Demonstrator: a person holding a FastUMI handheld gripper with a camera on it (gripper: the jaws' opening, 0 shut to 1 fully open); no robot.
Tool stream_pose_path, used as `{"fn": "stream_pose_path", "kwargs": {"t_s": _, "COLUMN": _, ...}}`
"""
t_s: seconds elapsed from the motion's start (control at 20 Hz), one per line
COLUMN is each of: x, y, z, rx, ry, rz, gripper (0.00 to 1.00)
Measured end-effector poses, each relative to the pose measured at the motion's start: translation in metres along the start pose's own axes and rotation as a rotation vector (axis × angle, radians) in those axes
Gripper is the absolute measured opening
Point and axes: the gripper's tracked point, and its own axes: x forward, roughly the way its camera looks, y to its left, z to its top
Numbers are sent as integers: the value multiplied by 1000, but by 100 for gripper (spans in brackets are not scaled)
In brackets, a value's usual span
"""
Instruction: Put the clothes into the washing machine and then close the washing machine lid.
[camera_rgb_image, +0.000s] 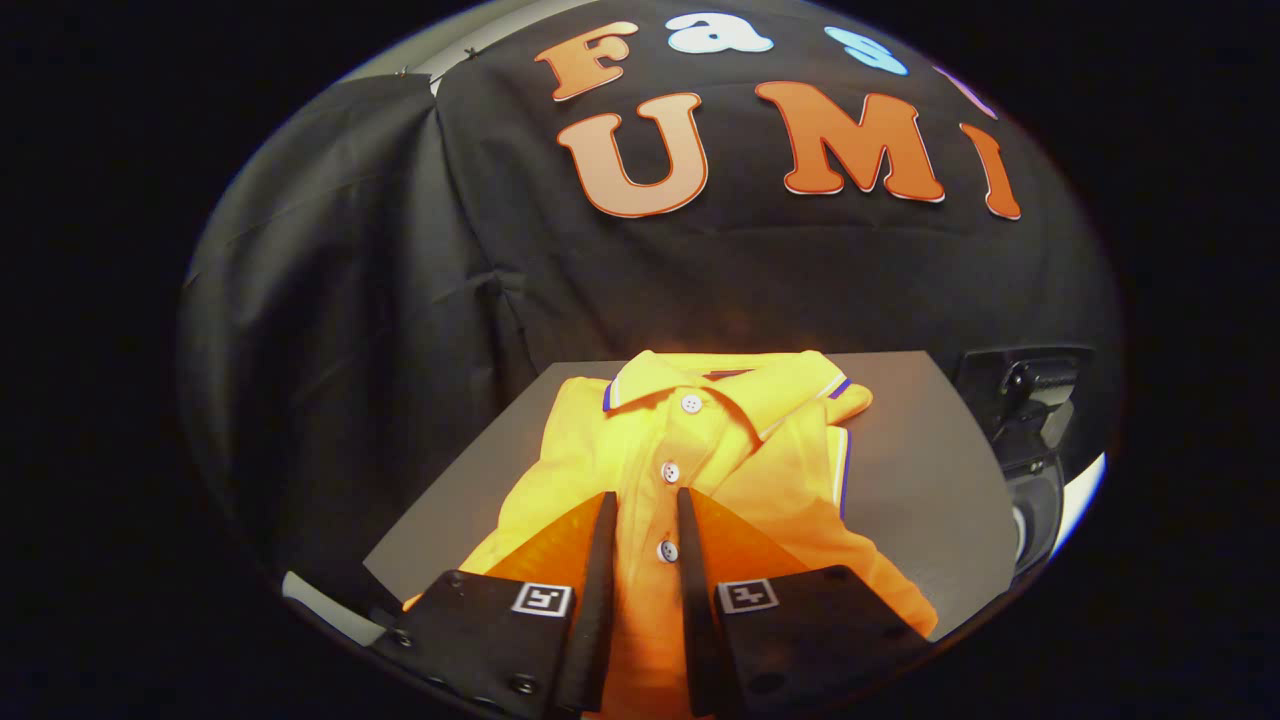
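A yellow polo shirt (760, 450) with white buttons and blue-and-white collar trim lies crumpled on a grey tabletop (930, 470). Its collar points away from me. My gripper (645, 505) sits low over the shirt's near part. The two fingers stand close together along the button placket, and a fold of yellow fabric with one button fills the narrow gap between them. Both fingers press on that fold. The shirt's nearest hem is hidden under the gripper body.
Off the table's right end stands a dark machine part (1030, 420) with a white rim (1085, 500) below it. Black cloth walls close in behind the table and on its left. Bare grey tabletop shows on either side of the shirt.
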Motion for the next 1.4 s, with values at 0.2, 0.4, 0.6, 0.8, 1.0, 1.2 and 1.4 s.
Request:
{"fn": "stream_pose_path", "kwargs": {"t_s": 0.2, "x": -3, "y": -4, "z": 4, "rx": 32, "ry": -25, "rz": 24, "gripper": 11}}
{"fn": "stream_pose_path", "kwargs": {"t_s": 0.4, "x": -13, "y": 7, "z": 17, "rx": -74, "ry": -133, "rz": 30, "gripper": 8}}
{"fn": "stream_pose_path", "kwargs": {"t_s": 0.6, "x": -43, "y": 15, "z": 49, "rx": -98, "ry": -255, "rz": 76, "gripper": 8}}
{"fn": "stream_pose_path", "kwargs": {"t_s": 0.8, "x": -75, "y": 6, "z": 75, "rx": -75, "ry": -331, "rz": 99, "gripper": 8}}
{"fn": "stream_pose_path", "kwargs": {"t_s": 1.0, "x": -111, "y": -11, "z": 89, "rx": -95, "ry": -400, "rz": 100, "gripper": 8}}
{"fn": "stream_pose_path", "kwargs": {"t_s": 1.2, "x": -140, "y": -35, "z": 112, "rx": -93, "ry": -431, "rz": 100, "gripper": 8}}
{"fn": "stream_pose_path", "kwargs": {"t_s": 1.4, "x": -166, "y": -65, "z": 130, "rx": -95, "ry": -468, "rz": 77, "gripper": 8}}
